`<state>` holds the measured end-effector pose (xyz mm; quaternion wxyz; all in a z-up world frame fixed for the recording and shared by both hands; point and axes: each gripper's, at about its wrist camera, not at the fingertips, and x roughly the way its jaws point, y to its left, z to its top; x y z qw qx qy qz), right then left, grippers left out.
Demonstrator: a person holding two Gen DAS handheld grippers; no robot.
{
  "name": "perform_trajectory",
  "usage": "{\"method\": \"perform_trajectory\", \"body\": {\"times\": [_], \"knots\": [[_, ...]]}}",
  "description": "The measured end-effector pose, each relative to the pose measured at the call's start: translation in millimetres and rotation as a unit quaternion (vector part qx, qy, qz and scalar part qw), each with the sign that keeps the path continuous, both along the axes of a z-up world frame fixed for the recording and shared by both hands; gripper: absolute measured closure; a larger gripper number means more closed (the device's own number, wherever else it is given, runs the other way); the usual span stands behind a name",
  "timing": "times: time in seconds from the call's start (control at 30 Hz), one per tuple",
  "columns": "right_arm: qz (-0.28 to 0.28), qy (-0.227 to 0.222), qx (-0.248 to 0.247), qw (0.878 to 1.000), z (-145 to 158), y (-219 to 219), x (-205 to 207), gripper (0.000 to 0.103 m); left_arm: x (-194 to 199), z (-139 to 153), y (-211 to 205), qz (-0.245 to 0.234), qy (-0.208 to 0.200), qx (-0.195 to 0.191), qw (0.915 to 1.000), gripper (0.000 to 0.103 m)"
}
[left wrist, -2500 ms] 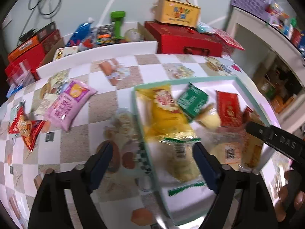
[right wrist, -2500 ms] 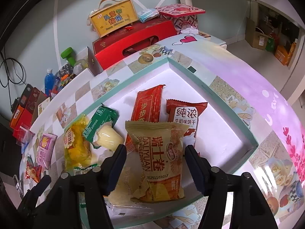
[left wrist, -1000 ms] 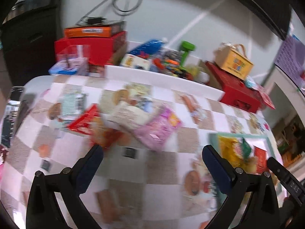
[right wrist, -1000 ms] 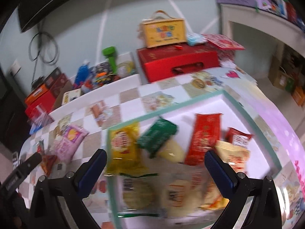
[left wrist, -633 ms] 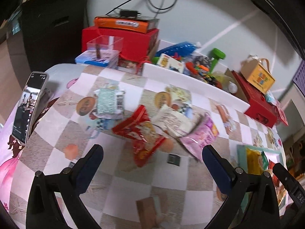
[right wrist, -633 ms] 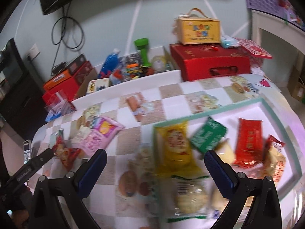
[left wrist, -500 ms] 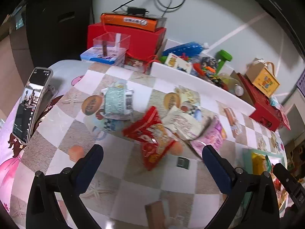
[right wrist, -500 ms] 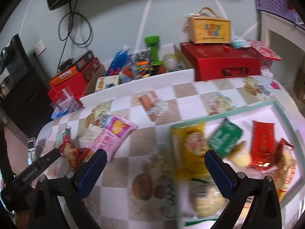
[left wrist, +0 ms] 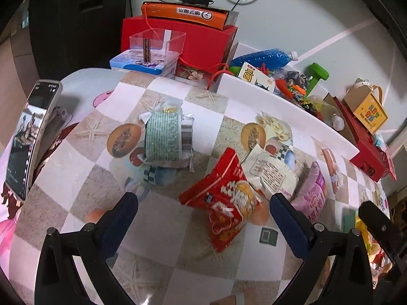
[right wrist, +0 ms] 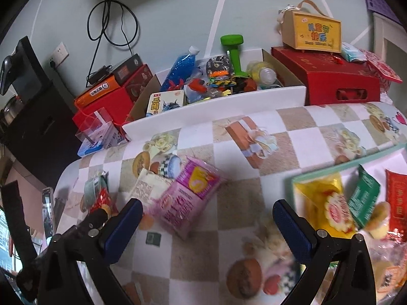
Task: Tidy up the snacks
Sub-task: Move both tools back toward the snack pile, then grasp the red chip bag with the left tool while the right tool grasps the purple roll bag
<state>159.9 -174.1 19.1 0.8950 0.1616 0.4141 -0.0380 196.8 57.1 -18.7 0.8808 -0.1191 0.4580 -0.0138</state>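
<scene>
the left gripper hangs over the checkered table with its two fingers spread wide and nothing between them. a red snack bag lies on the table just past the gap. a white packet touches the red bag on the right, and a pink bag lies next to that. a green and white packet sits apart, further back and to the left. a phone stands at the left edge of the table.

the right gripper is spread wide too and holds nothing. the pink bag lies on the table near its left finger. on the right is a tray with a green rim. a yellow bag, a green packet and a red packet lie inside it. red boxes and a green dumbbell sit behind the table.
</scene>
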Motion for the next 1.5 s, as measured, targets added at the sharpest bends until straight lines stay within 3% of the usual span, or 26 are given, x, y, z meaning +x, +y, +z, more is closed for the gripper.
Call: {"method": "perform_trajectory", "body": {"times": [0.6,1.07,1.27,1.43,1.5], "knots": [[-0.012,0.021,-0.005,1.000,-45,13,51,0.000,19,-21,-5,-0.002,0.001,0.005,1.0000,0.002],[-0.008,0.041,-0.003,0.999,-64,16,57,0.000,19,-25,-2,-0.003,0.006,0.012,0.9999,0.006],[-0.005,0.057,-0.026,0.998,-67,17,56,0.000,17,-24,-1,-0.007,0.011,0.024,0.9996,0.006],[0.000,0.056,-0.040,0.998,-66,18,54,0.015,15,-24,-3,-0.012,0.013,0.029,0.9994,0.006],[0.004,0.056,-0.046,0.997,-66,19,53,0.019,15,-24,-4,-0.018,0.013,0.027,0.9994,0.015]]}}
